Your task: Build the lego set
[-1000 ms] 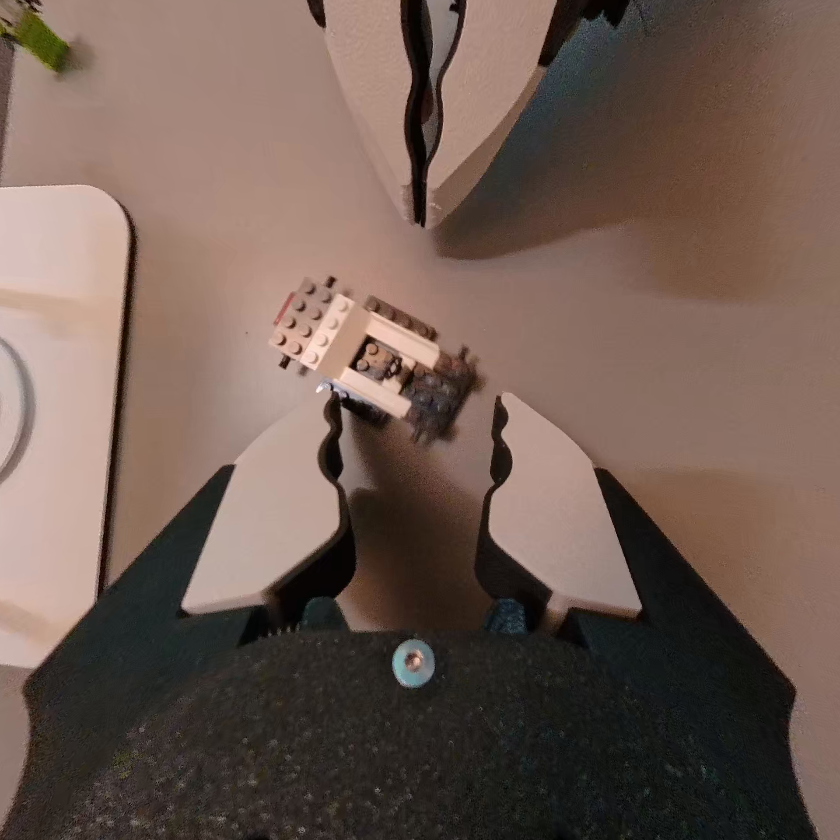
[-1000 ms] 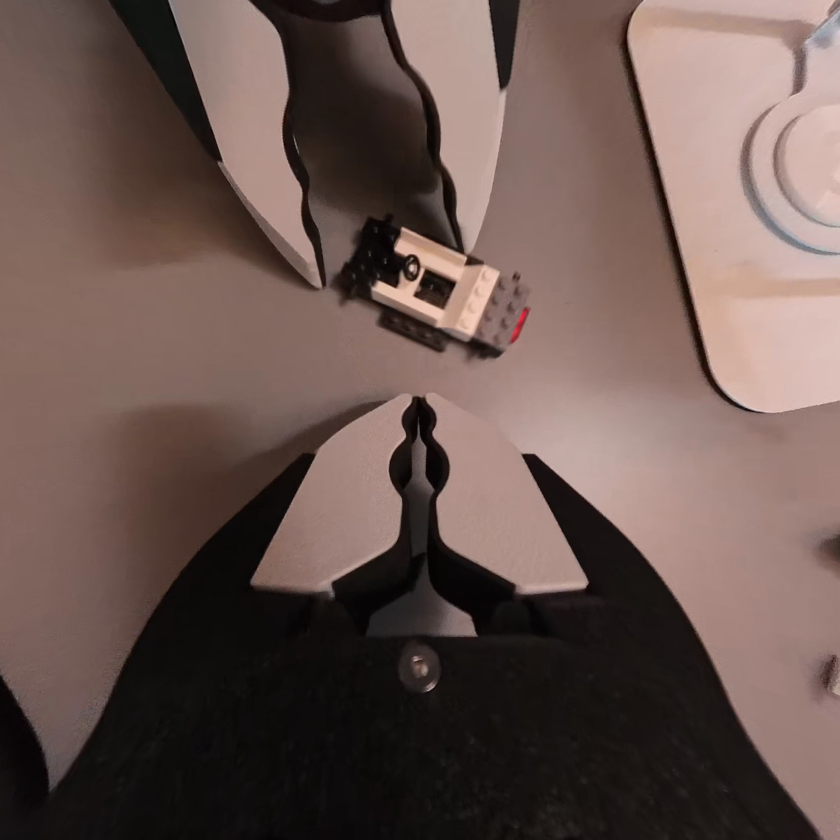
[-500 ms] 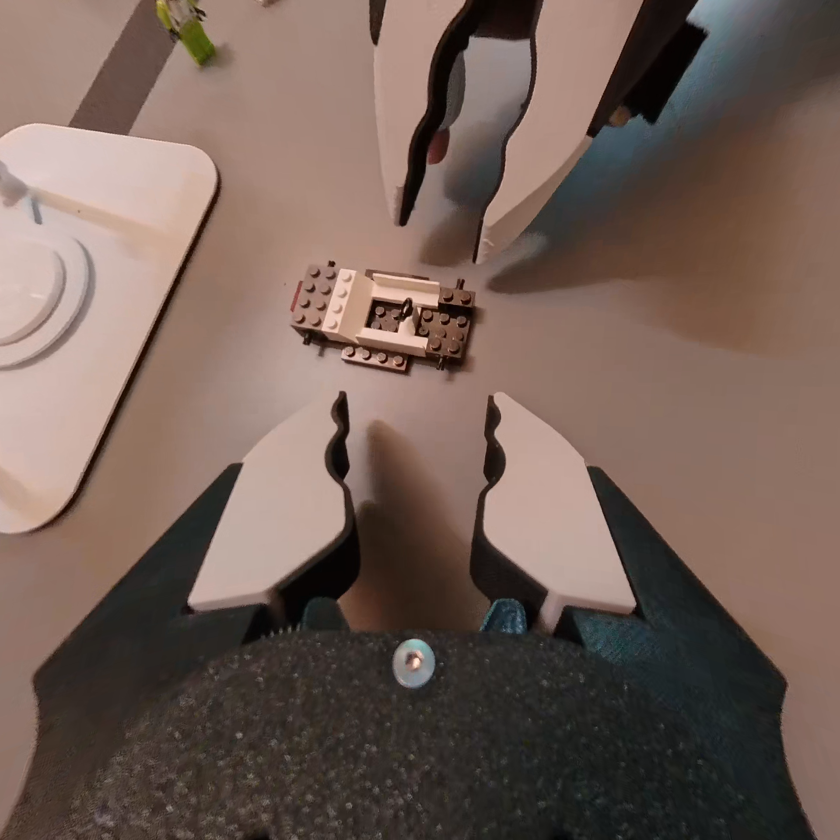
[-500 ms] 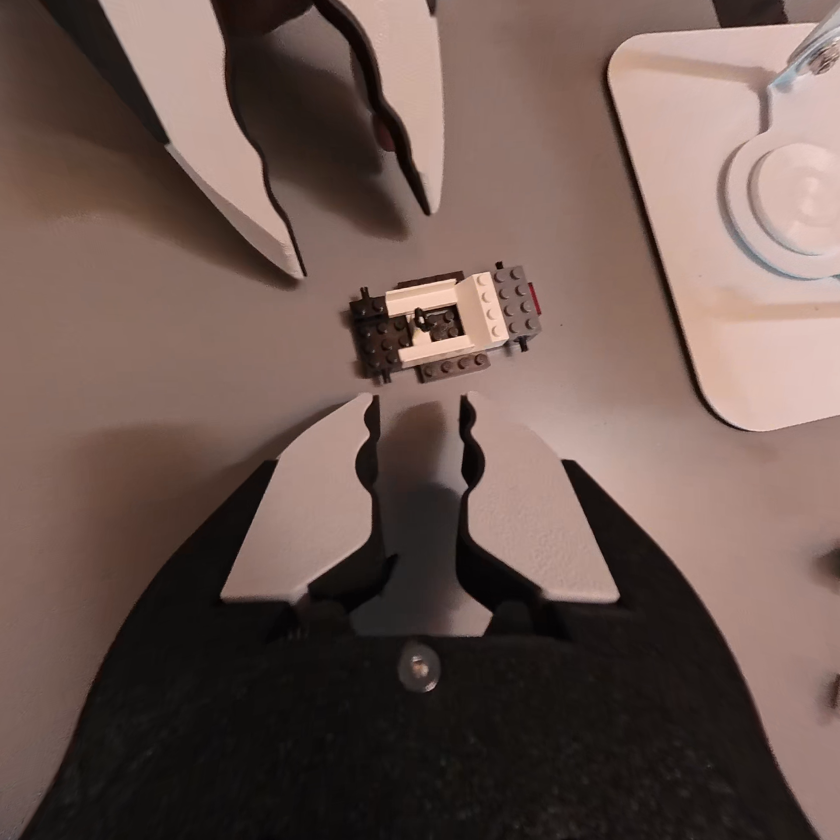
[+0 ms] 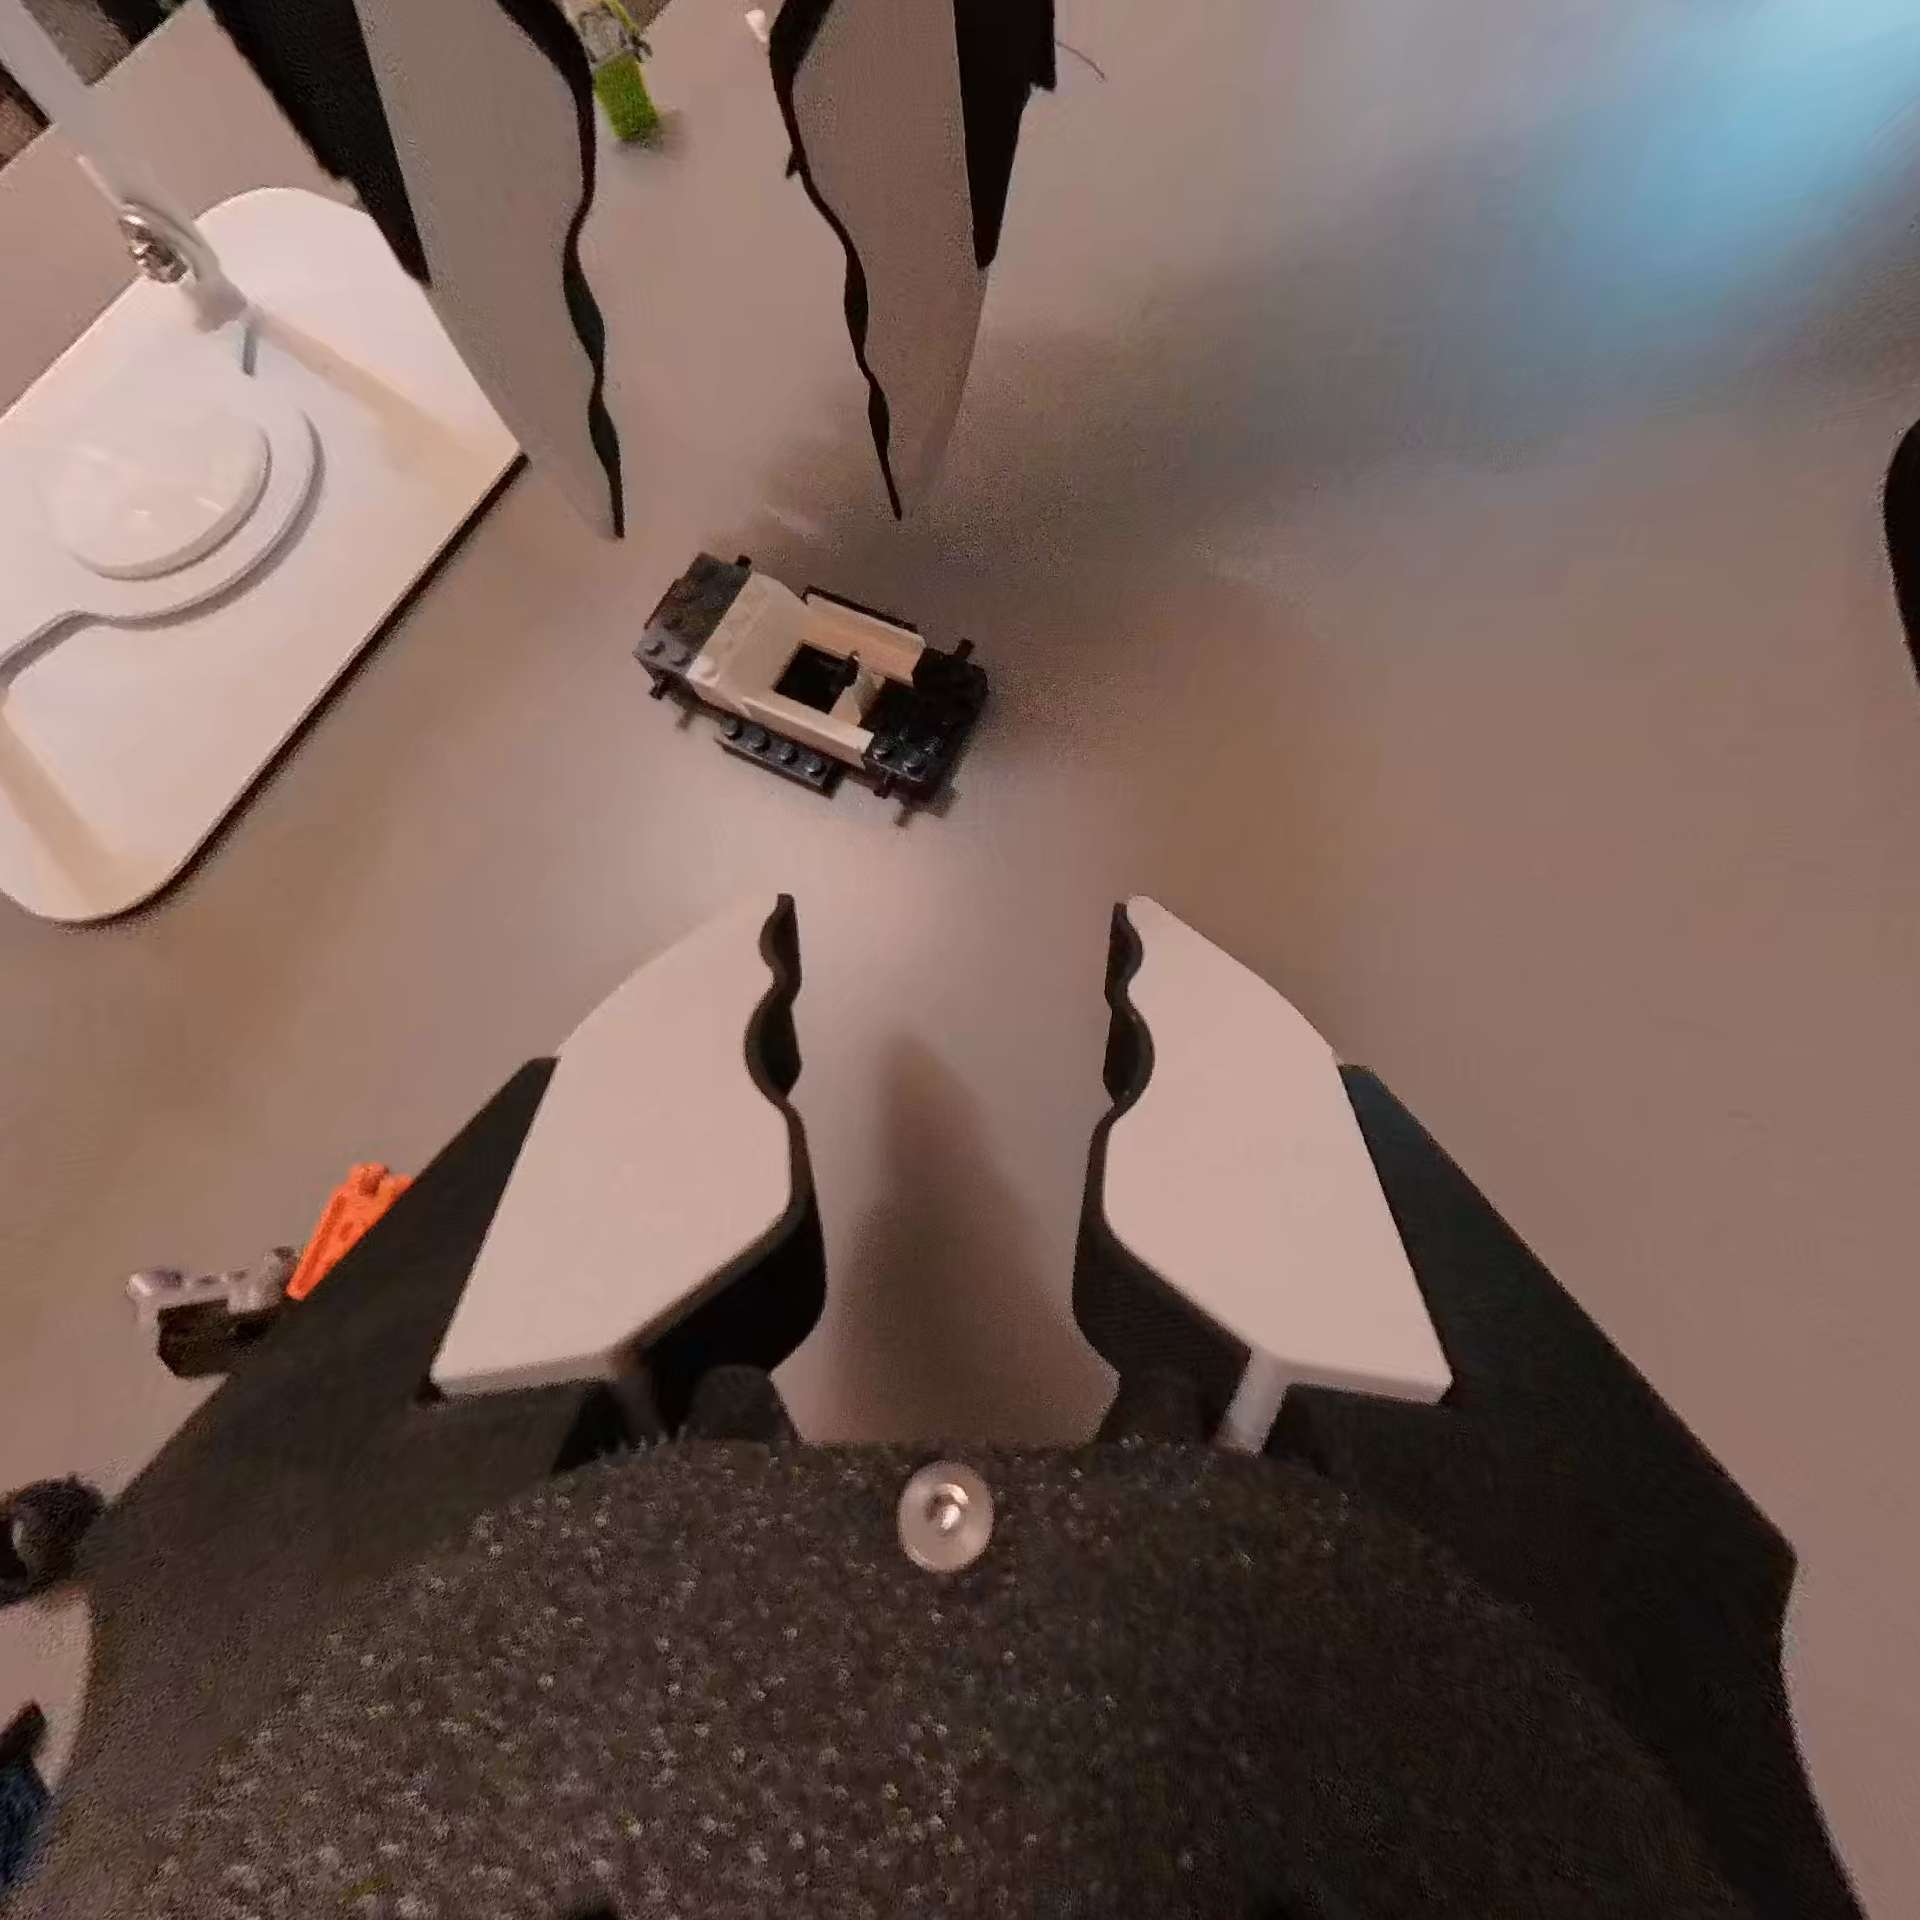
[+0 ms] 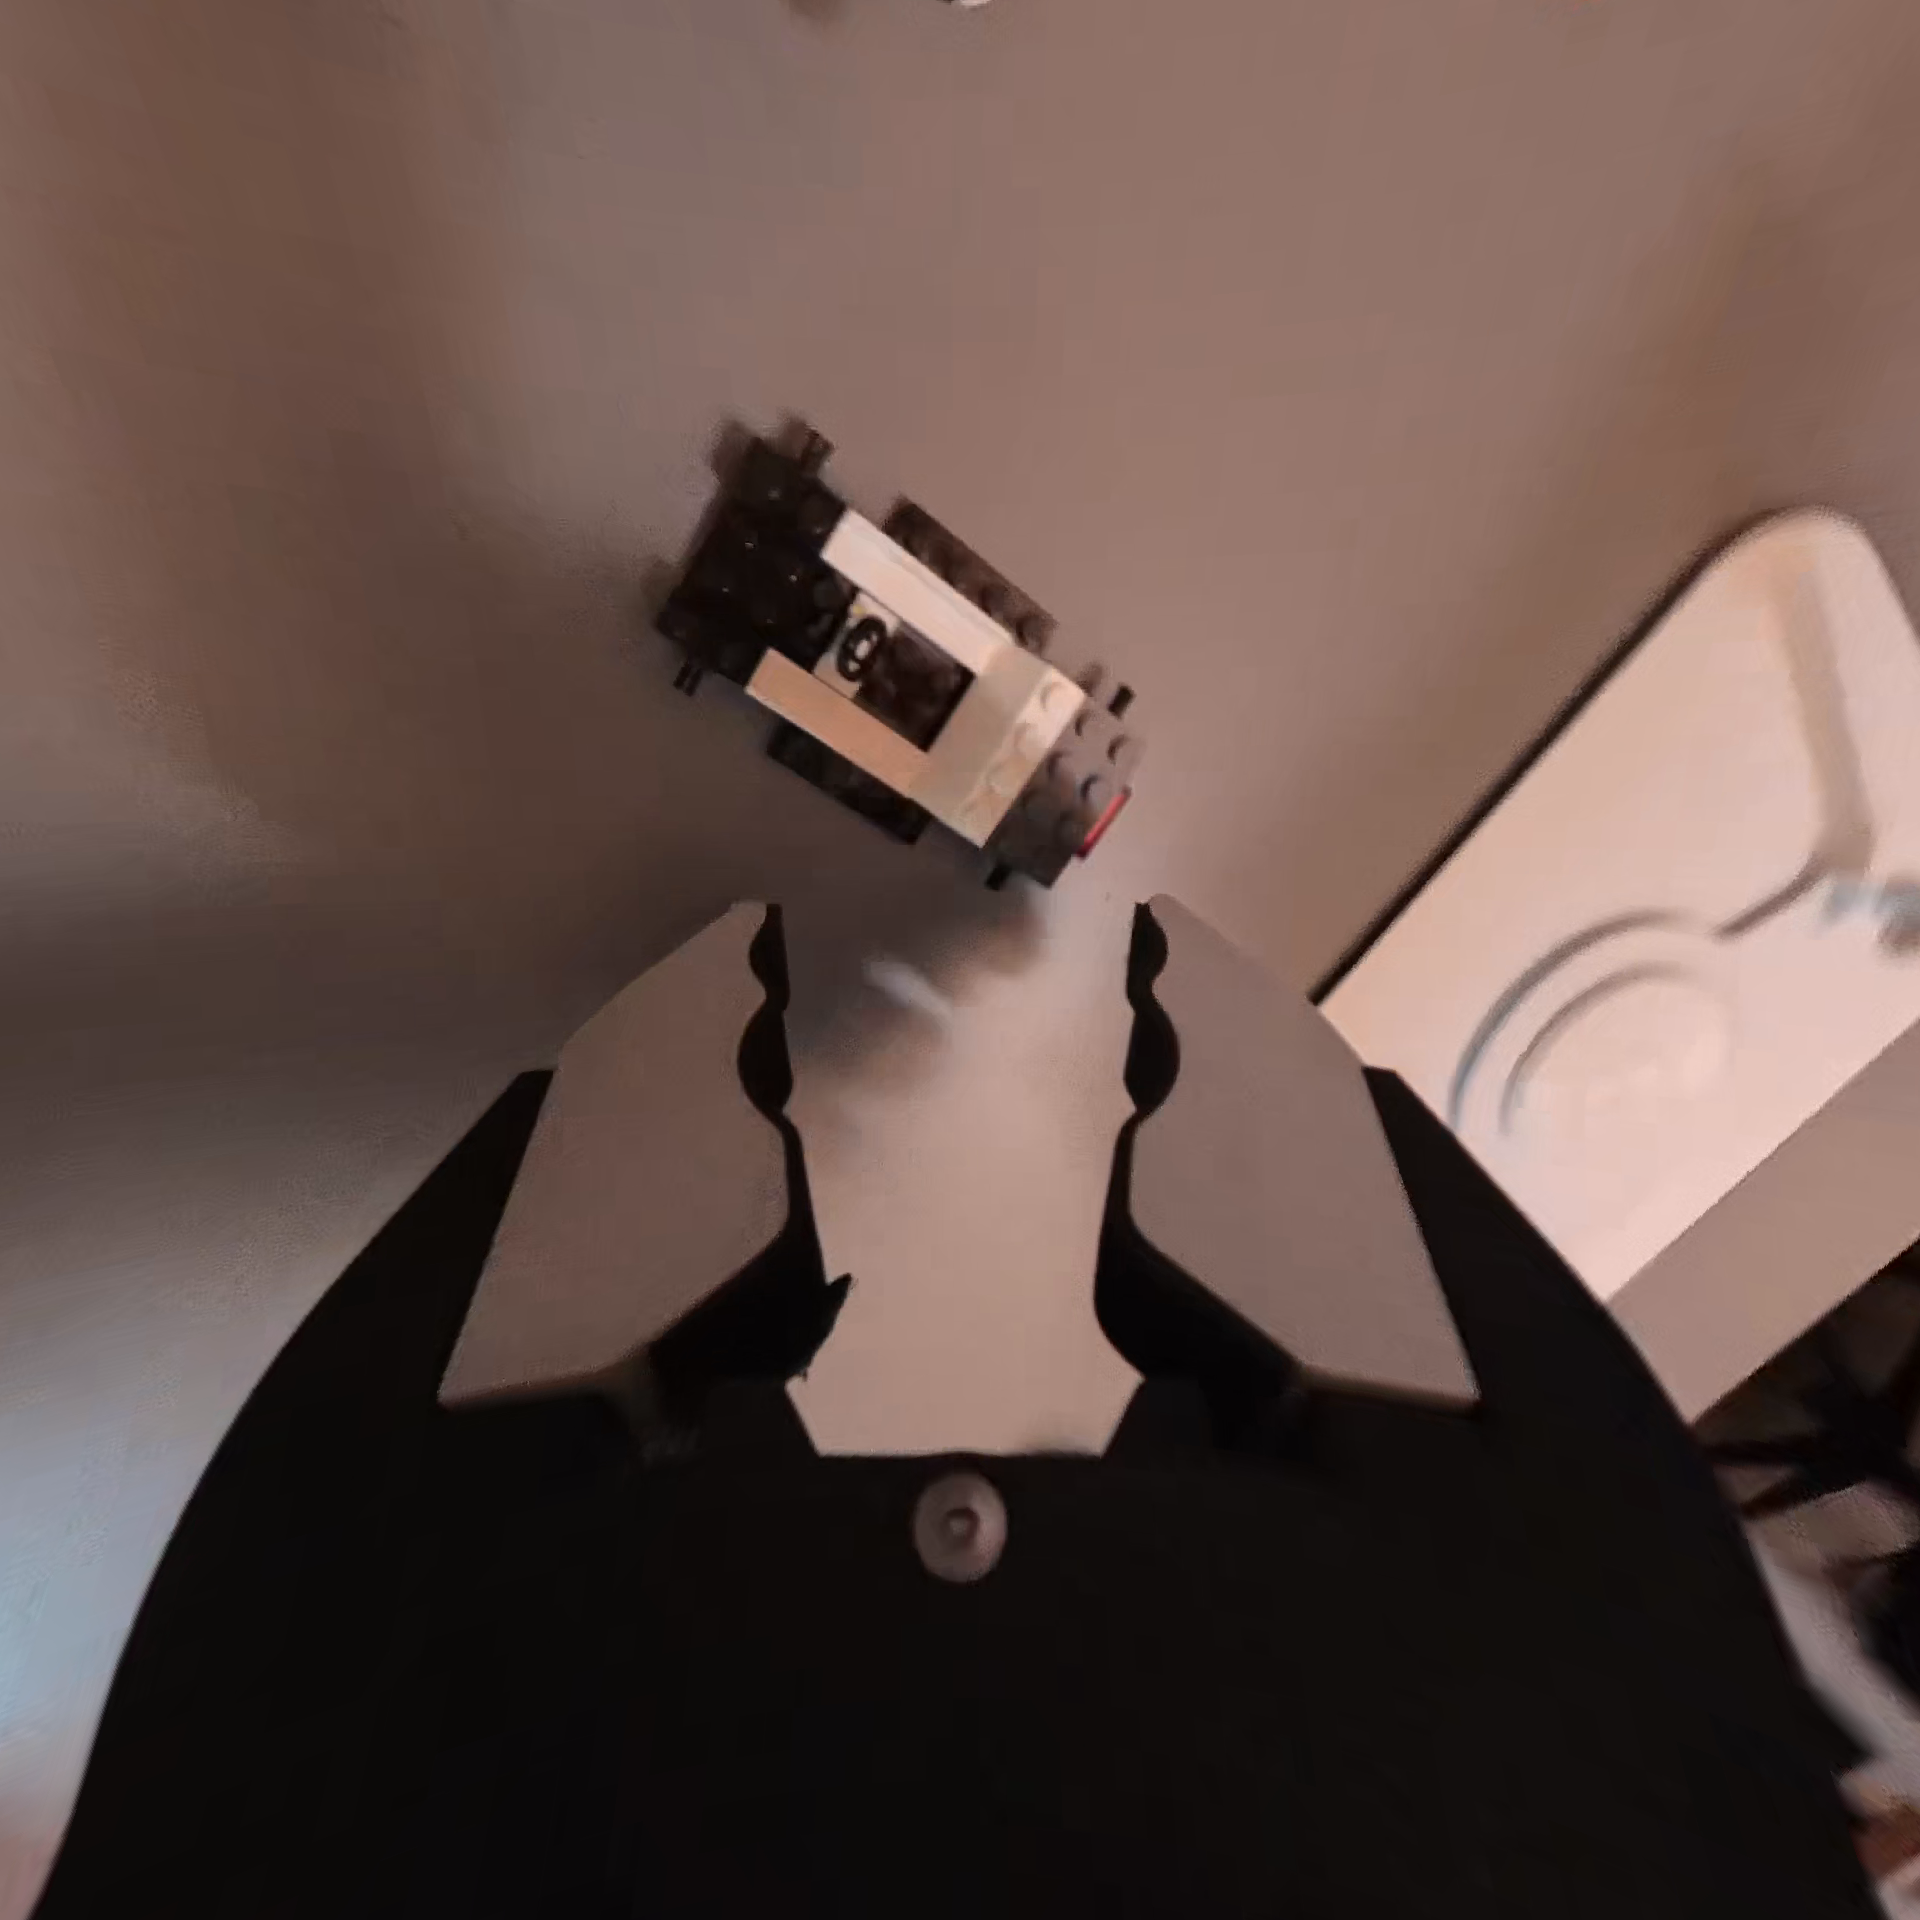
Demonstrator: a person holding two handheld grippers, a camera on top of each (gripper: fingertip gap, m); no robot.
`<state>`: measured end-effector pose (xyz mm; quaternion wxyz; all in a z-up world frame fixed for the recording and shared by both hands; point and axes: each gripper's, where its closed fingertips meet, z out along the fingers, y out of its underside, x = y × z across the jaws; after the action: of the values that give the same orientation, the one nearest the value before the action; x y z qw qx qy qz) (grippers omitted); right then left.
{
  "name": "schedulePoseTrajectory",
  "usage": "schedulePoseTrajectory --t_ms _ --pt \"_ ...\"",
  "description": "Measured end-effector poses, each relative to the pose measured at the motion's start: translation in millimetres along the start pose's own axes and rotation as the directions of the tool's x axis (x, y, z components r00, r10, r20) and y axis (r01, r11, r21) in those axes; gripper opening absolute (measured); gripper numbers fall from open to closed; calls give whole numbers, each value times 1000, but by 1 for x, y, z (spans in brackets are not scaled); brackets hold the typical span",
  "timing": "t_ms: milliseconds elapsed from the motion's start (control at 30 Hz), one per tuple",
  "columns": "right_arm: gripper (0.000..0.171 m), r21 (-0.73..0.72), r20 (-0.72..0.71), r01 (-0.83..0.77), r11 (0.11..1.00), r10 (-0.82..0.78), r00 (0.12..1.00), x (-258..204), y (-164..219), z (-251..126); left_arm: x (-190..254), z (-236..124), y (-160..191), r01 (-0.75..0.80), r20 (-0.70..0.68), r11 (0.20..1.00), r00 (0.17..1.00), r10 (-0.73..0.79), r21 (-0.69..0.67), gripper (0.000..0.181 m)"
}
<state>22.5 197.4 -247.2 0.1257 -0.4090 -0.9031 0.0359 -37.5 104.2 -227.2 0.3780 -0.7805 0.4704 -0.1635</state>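
A plain indoor tabletop (image 5: 1351,727) with a white stand base (image 5: 156,644); the kind of room cannot be told.

The right gripper (image 6: 951,914) has spread its fingers from closed to wide apart; the left gripper (image 5: 945,914) has drawn back from the small white-and-black brick car (image 5: 810,686).

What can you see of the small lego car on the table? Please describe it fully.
The lego car is a small, half-built model of plastic bricks: a black studded base, white side walls around an open middle, grey studded bricks and a red piece at one end. Thin axle pins stick out, without wheels. It rests flat on the grey table, apart from both grippers, whose jaws are open; nothing holds it.
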Motion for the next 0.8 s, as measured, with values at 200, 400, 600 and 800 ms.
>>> schedulePoseTrajectory --t_ms 200,400,600,800 --pt "62 -28 107 310 950 -305 946 10 -15 10 -1 -14 9 92 57 995 994 -94 46 54" --pt "60 -53 207 467 883 -448 870 11 -21 20 -10 -24 17 149 72 985 985 -156 86 52" --pt "48 -50 304 454 890 -419 855 3 -22 23 -15 -29 17 167 66 979 982 -175 116 50" --pt "40 -55 310 280 958 -250 917 1 -22 20 -15 -32 14 167 61 977 983 -176 135 49"
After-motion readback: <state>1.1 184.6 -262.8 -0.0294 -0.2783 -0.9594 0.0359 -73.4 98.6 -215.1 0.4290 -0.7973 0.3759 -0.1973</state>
